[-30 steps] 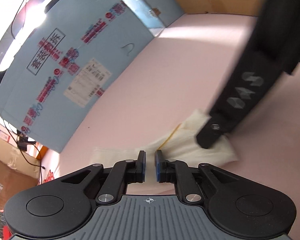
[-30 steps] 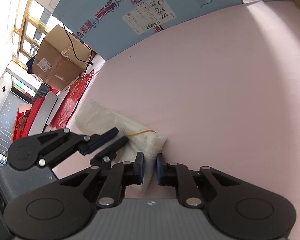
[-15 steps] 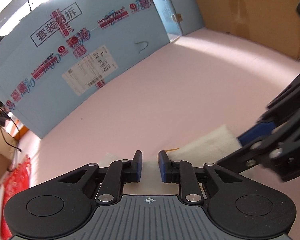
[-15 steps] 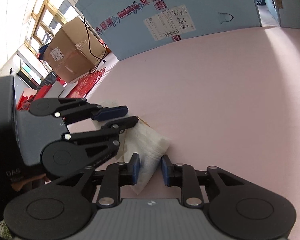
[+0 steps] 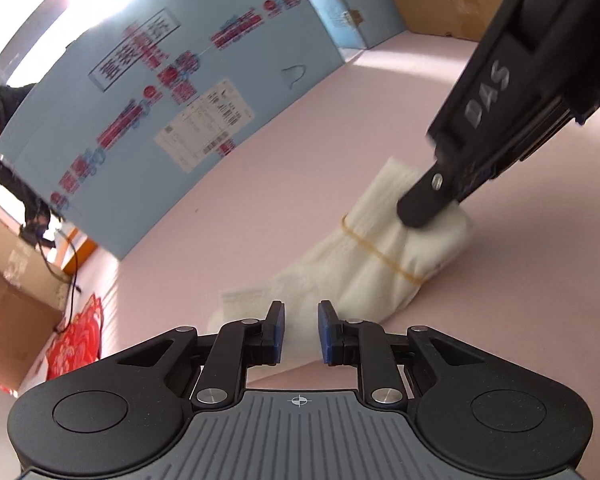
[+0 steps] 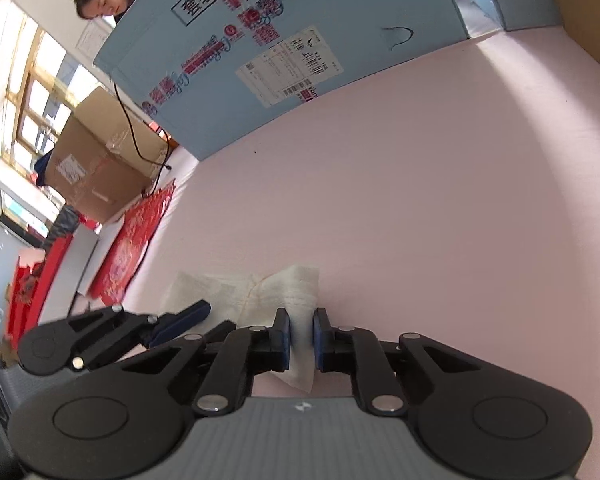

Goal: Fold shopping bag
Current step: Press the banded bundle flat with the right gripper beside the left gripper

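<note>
left wrist view: left gripper (image 5: 301, 334) at bottom centre, jaws parted around the near end of the white shopping bag (image 5: 364, 268), not clamped. rubber band (image 5: 380, 254) rings the bag on the pink surface (image 5: 300, 168).

right wrist view: right gripper (image 6: 301, 334) pinches the bag's edge (image 6: 296, 292), lower centre.

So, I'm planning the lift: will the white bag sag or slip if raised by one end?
The white bag looks thin and creased, so it would probably droop. The rubber band cinching its middle should keep the bundle together. The right gripper pinches a thin fold; the textured fabric seems unlikely to slip.
</note>
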A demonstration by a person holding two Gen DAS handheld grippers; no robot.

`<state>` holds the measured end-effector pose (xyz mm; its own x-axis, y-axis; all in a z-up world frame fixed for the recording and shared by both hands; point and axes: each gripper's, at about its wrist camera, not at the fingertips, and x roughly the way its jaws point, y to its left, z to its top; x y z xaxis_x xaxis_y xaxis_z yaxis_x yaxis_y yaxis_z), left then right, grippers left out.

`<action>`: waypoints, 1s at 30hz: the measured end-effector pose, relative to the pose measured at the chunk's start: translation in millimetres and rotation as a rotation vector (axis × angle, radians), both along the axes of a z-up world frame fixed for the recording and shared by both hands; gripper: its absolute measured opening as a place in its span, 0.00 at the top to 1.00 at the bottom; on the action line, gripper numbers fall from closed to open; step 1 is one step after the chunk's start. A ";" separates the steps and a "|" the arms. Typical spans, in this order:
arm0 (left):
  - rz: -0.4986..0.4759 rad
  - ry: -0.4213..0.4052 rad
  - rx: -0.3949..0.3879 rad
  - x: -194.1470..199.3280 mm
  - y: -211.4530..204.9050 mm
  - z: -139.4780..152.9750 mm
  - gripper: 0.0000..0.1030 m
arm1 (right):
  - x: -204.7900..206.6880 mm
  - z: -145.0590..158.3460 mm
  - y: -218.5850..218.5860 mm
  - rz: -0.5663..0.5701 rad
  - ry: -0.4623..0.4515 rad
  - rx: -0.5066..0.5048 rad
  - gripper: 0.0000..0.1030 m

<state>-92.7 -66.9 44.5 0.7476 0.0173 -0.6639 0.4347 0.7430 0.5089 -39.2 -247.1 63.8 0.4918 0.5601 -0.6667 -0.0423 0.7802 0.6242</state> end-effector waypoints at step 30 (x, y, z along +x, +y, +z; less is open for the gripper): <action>0.095 0.006 -0.073 6.0 21.5 10.5 0.72 | -11.9 -19.5 -12.6 -0.197 0.150 0.127 0.90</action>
